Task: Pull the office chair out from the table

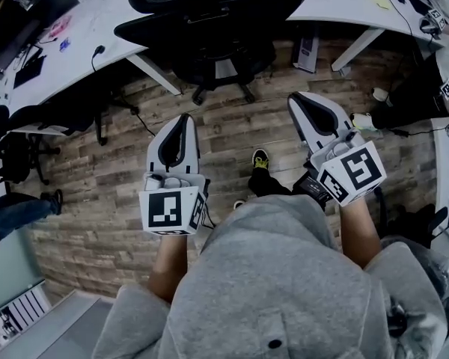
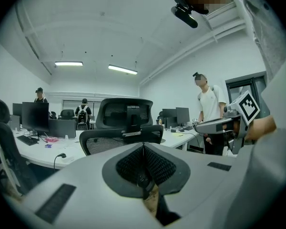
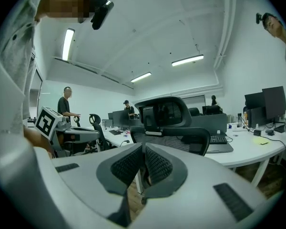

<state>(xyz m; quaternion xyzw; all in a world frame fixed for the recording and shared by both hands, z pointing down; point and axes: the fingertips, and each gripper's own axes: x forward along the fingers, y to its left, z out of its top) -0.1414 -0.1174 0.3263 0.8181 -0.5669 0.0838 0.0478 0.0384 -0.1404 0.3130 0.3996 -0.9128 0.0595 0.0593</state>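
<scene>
1. Office chair (image 1: 209, 21): black, mesh-backed, with a headrest. It stands straight ahead of both grippers and well apart from them. Its seat is tucked under the counter (image 1: 82, 43) and its backrest faces the person.
2. Wooden floor (image 1: 232, 137): a bare stretch of it lies between the gripper tips and the chair's wheeled base.
3. Left gripper (image 1: 181, 126): its jaws are pressed together with nothing between them. In the left gripper view the chair (image 2: 126, 123) sits almost dead centre, directly beyond the tips of the gripper (image 2: 144, 168).
4. Right gripper (image 1: 305, 105): its jaws are likewise pressed together and empty. In the right gripper view the chair (image 3: 169, 123) shows a little to the right of the line along the gripper (image 3: 143, 163).
5. Axis: the top edge of the backrest runs crosswise to the way both grippers point, so it presents broadside as a bar to take hold of.
6. Nearer hand, as a judgement: in the head view the left gripper lines up more closely with the chair's middle, while the right stands off to one side and points inward.
7. Stage, as a judgement: the chair is not yet touched, and both grippers would have to spread before they could take the backrest.
</scene>
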